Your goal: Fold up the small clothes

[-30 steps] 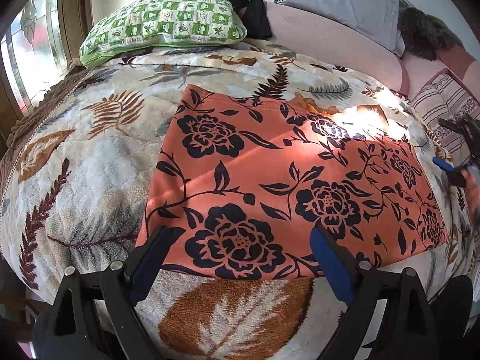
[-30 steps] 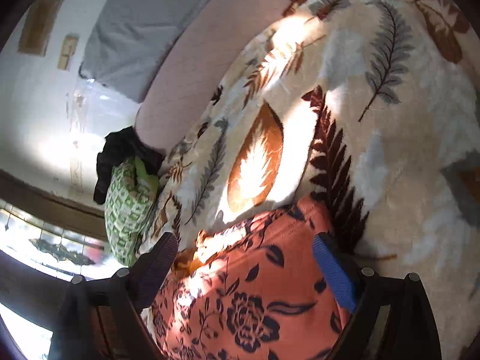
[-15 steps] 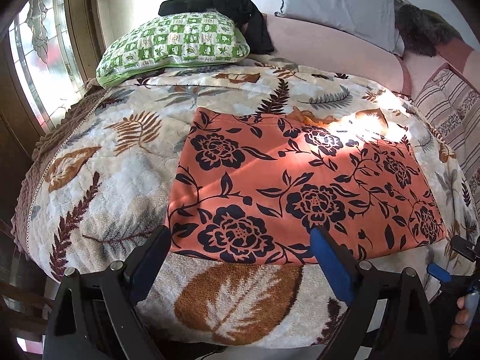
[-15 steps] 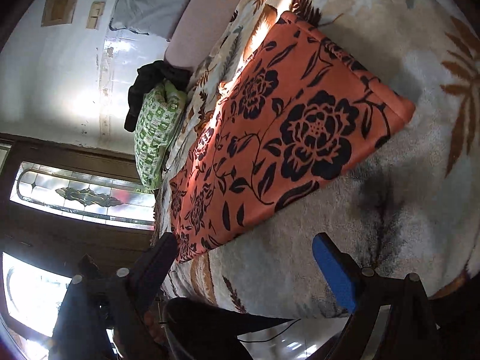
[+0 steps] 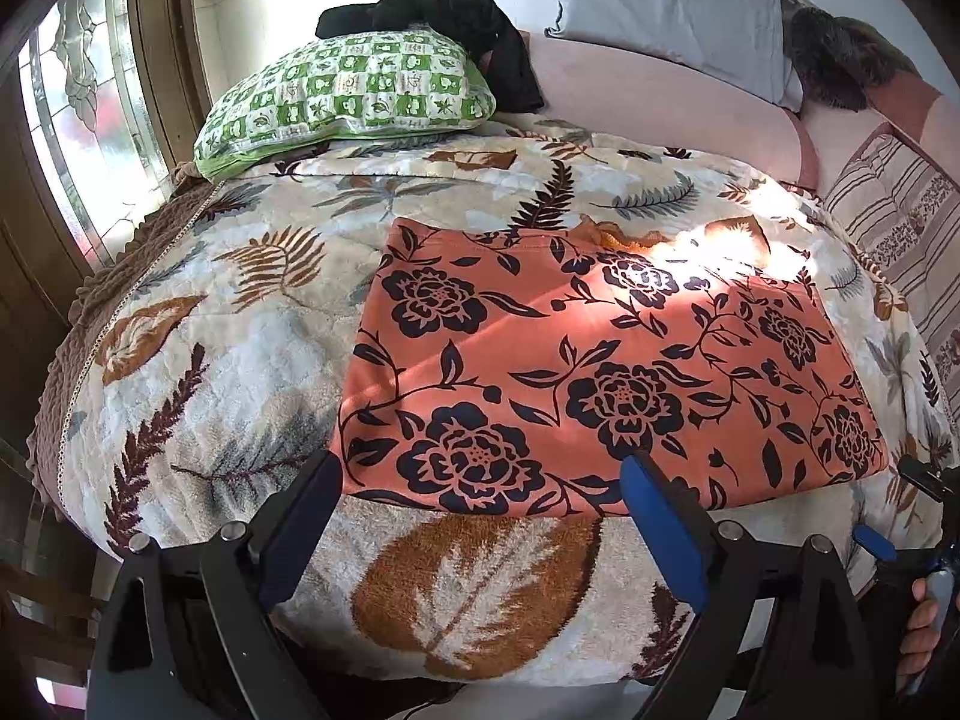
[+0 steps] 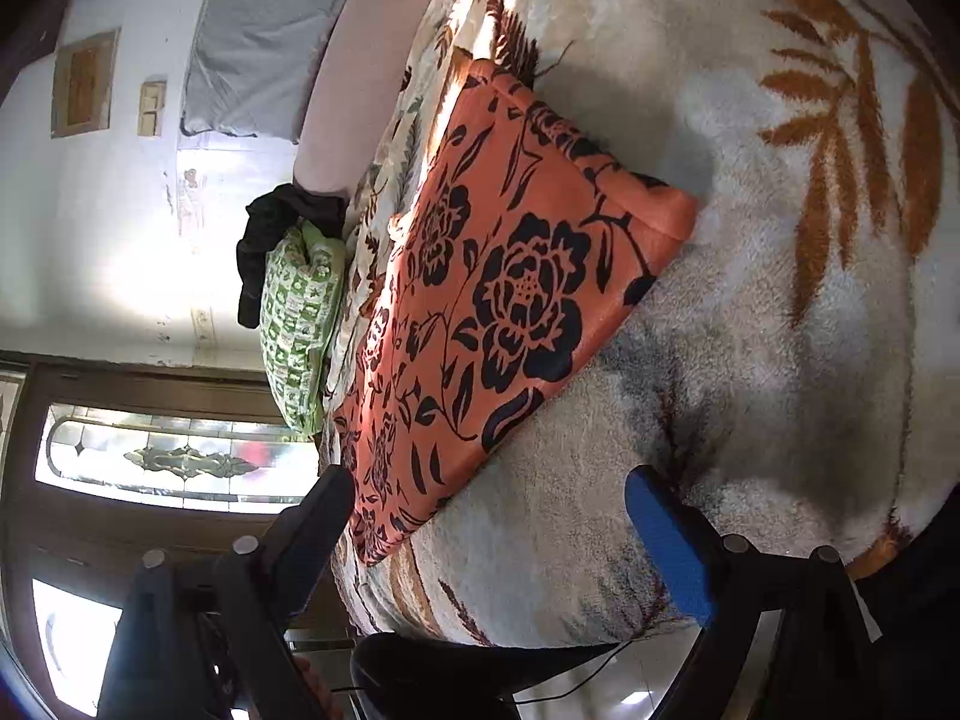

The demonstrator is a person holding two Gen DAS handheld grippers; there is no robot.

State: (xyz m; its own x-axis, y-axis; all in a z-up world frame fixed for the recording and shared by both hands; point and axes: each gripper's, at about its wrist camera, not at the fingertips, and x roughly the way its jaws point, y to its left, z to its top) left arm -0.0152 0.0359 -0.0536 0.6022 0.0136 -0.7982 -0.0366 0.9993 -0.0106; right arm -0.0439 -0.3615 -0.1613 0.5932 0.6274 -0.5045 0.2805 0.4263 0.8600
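An orange garment with black flowers [image 5: 600, 372] lies folded flat as a rectangle on the leaf-patterned blanket [image 5: 210, 360]. It also shows in the right wrist view [image 6: 510, 300], seen sideways. My left gripper [image 5: 480, 480] is open and empty, just short of the garment's near edge. My right gripper [image 6: 489, 498] is open and empty, held off the bed's near edge, apart from the garment. In the left wrist view the right gripper [image 5: 924, 516] appears at the far right, off the garment's right corner.
A green checked pillow [image 5: 354, 90] with a black garment [image 5: 468, 24] on it lies at the back left. A grey pillow [image 5: 666, 6] and a striped cushion [image 5: 900, 222] lie at the back right. A stained-glass window [image 5: 78, 120] is to the left.
Both grippers have pulled back from the garment towards the bed's near edge. The right gripper left the garment's corner and now views the bed sideways. The garment lies still.
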